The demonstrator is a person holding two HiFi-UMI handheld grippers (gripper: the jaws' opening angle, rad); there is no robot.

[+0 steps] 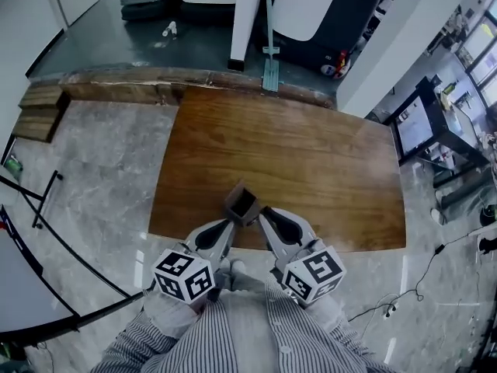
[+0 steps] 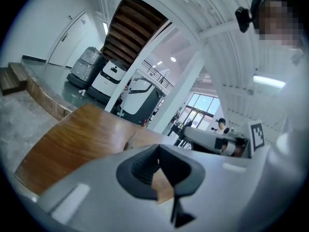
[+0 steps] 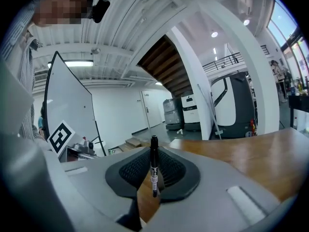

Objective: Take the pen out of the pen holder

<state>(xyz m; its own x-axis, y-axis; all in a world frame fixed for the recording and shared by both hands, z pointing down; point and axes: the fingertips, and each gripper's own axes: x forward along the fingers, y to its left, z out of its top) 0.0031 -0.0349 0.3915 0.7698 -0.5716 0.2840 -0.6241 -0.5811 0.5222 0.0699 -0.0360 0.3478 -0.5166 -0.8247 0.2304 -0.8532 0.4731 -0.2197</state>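
Pinching a slim black pen [image 3: 154, 159] w/ a white label band upright between the ribbed pads of the right gripper [image 3: 153, 174]. Jaws standing only a crack apart, just the pen's width. Lower tip hanging free, w/ nothing round it in the right gripper view.

Clamping the left gripper [image 2: 161, 170] near-shut on what looks like one wall of the dark, square, open-topped pen holder [image 1: 242, 203], tips meeting its near-left corner in the head view.

Holding both grippers close together, tips either side of the holder, over the near edge of the glossy brown wooden table top [image 1: 311, 158]. Grey marble floor [image 1: 101, 169] lying all round.

Reading the step as extraction prob. done: pen appearing clear of the holder, tho the head view isn't showing the pen itself, so not certain.

Calling next for carrying the pen away fr. the holder w/ grip kept firm and laying it on bare wood, then lowering the holder upright & letting go.
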